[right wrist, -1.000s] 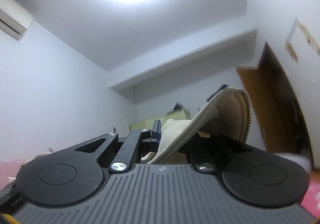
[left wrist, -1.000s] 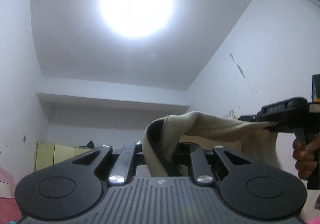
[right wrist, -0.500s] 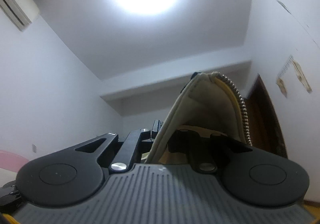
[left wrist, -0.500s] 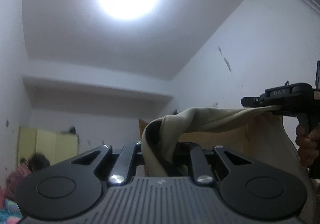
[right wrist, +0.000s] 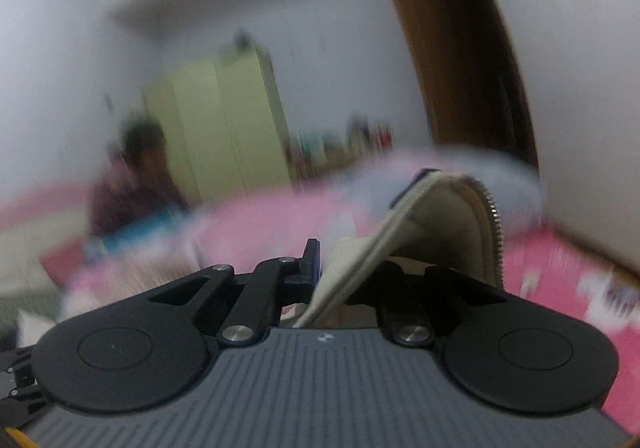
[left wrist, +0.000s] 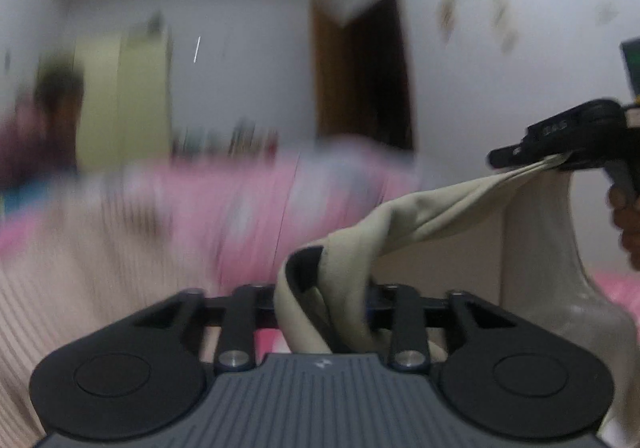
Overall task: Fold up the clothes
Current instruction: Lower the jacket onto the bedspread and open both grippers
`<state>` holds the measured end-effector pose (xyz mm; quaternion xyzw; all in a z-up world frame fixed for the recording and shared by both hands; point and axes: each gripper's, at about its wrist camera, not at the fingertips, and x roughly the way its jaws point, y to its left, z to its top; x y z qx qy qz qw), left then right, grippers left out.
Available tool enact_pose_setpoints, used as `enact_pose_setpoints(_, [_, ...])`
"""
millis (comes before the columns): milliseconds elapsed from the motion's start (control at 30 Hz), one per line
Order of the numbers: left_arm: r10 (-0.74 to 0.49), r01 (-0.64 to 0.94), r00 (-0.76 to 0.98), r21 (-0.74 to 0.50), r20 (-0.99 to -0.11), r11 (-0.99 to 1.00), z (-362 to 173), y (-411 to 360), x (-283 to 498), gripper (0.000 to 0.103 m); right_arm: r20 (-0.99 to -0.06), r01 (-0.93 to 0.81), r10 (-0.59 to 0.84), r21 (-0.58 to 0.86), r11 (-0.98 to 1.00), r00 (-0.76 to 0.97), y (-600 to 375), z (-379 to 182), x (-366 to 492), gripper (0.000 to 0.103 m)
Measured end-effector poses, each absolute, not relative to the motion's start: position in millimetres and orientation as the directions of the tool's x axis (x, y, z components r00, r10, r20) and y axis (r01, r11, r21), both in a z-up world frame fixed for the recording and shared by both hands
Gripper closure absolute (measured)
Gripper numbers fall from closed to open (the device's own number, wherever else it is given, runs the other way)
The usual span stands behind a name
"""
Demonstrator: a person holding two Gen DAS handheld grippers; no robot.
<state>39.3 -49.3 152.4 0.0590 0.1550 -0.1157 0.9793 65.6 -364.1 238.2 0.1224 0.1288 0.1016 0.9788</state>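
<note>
A beige garment (left wrist: 432,216) hangs stretched between my two grippers above a pink bed. In the left wrist view one end loops over my left gripper (left wrist: 324,280). Its jaws are opening, with the cloth still between them and no longer pinched. At the right of that view my right gripper (left wrist: 520,158) clamps the other end, held by a hand (left wrist: 628,224). In the right wrist view the garment (right wrist: 440,224) arches up from my right gripper (right wrist: 356,268), and its zipper teeth (right wrist: 496,232) show. These jaws are just starting to open, still on the cloth.
The pink bed cover (left wrist: 260,200) spreads below, blurred by motion. A pale ribbed cloth (left wrist: 60,288) lies at the near left. A person (right wrist: 136,184) sits at the far left in front of a yellow-green wardrobe (right wrist: 224,120). A brown door (left wrist: 372,76) stands at the back right.
Both grippers swung down from facing the ceiling to facing the bed, bringing the garment down with them. The left jaws stand wider apart than before.
</note>
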Motion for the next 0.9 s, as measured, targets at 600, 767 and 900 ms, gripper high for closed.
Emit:
enact_pose_setpoints(600, [-0.310, 0.327, 0.836, -0.042, -0.453, 0.944, 172, -27, -96, 0.006, -0.499, -0.288, 0.464, 0.390, 0.875, 0.732, -347, 137, -38, 0.041])
enact_pose_setpoints(767, [-0.407, 0.444, 0.753, -0.058, -0.517, 0.894, 140, -61, -171, 0.005, -0.576, -0.457, 0.573, 0.350, 0.818, 0.583, -331, 120, -137, 0.036])
enact_pose_setpoints(900, [-0.478, 0.492, 0.640, -0.158, -0.602, 0.856, 108, -83, -197, 0.010, -0.673, -0.504, 0.566, 0.318, 0.803, 0.475, -310, 77, -191, 0.036])
